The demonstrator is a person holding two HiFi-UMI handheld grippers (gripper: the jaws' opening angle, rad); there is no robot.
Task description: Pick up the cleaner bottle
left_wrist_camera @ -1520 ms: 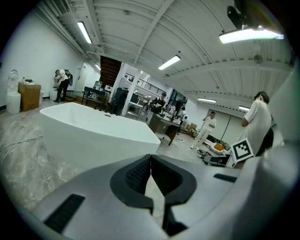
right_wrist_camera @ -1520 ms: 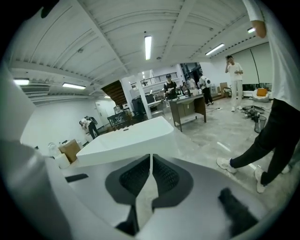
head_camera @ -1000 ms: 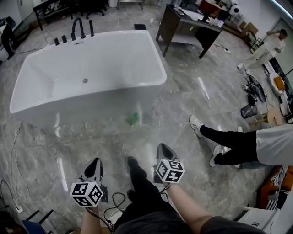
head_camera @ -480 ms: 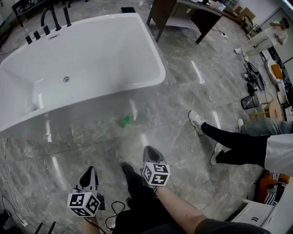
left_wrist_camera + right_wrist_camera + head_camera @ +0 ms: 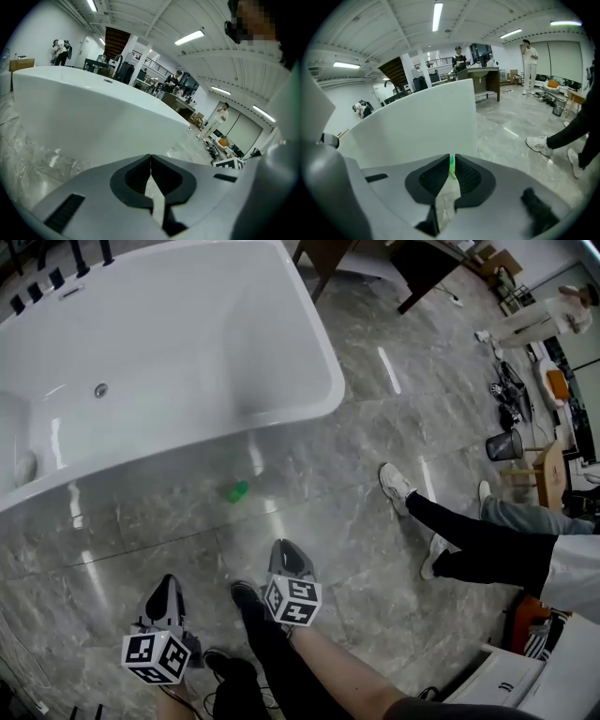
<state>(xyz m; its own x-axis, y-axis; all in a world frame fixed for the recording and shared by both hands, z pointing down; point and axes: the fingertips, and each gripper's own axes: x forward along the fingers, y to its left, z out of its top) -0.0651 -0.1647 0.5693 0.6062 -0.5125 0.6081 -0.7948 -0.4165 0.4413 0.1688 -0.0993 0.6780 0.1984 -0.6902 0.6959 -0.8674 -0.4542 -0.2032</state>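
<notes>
Lying on its side on the grey marbled floor (image 5: 356,484), the cleaner bottle (image 5: 235,491) is a small bright green item. It sits left of centre in the head view, just below the outer wall of the white bathtub (image 5: 187,451) and apart from it. In the right gripper view the bottle (image 5: 451,165) appears only as a thin green sliver through the slit between the jaws, well beyond them.

The left gripper (image 5: 169,581) stands at the lower left of the frame, jaws closed tip to tip and empty. The right gripper (image 5: 285,547) stands at lower centre, jaws drawn together with nothing held. Both are well apart from the bottle.

Against the earlier frame, the tub has slid toward the upper left, its taps now at the top left edge. The bottle has shifted left in the frame, and both grippers sit further left.

Count: one bottle, one bathtub, two grippers, one black bin (image 5: 503,444) at the right edge. One pair of dark-trousered legs (image 5: 478,545) enters from the right.
</notes>
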